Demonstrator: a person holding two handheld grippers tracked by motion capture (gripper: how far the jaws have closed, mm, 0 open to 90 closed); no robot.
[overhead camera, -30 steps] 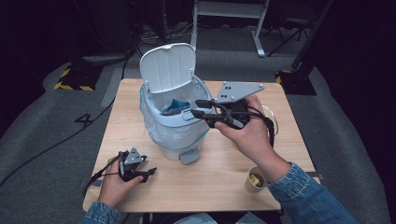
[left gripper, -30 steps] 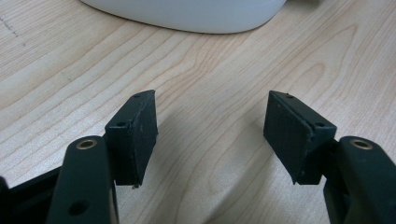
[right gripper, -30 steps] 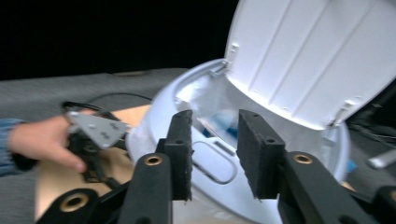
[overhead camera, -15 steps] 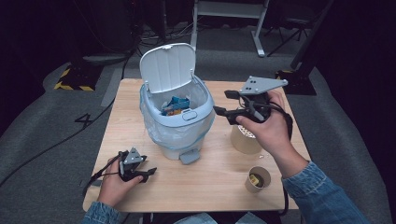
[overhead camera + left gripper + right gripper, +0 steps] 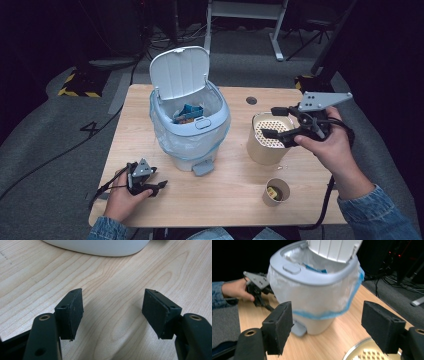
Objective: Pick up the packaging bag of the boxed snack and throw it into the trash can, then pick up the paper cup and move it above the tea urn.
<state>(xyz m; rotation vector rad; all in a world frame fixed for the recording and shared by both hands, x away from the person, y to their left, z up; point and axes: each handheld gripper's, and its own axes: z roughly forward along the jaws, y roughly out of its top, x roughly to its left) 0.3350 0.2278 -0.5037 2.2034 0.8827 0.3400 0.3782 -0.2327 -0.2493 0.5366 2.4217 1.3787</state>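
While the right gripper (image 5: 272, 121) hung over the tall tan canister (image 5: 267, 140) at about 3 o'clock on the table (image 5: 225, 200), its jaws had just been opening and stood spread wide, with nothing between the pads. Seen in the right gripper view, the two pads (image 5: 278, 326) were well apart, the canister's perforated top (image 5: 364, 355) just below them and the bin (image 5: 317, 290) ahead.

Bin (image 5: 190, 125): grey-white, pedal type, near table centre, lid (image 5: 179, 72) tipped up toward 12 o'clock, lined with a clear bag (image 5: 175, 140) edged in blue. Blue item (image 5: 187, 112) lay inside among other scraps; could not tell what it was.

Left gripper (image 5: 160, 186): rested on the table at about 7 o'clock, held by the left hand (image 5: 122, 195), jaws spread and empty, pointing toward the bin's base. Left gripper view confirmed bare wood between the pads (image 5: 71, 312).

Small paper cup (image 5: 276, 192): at about 5 o'clock, just beside the canister on its 6 o'clock side, apart from it, with something yellowish in it.
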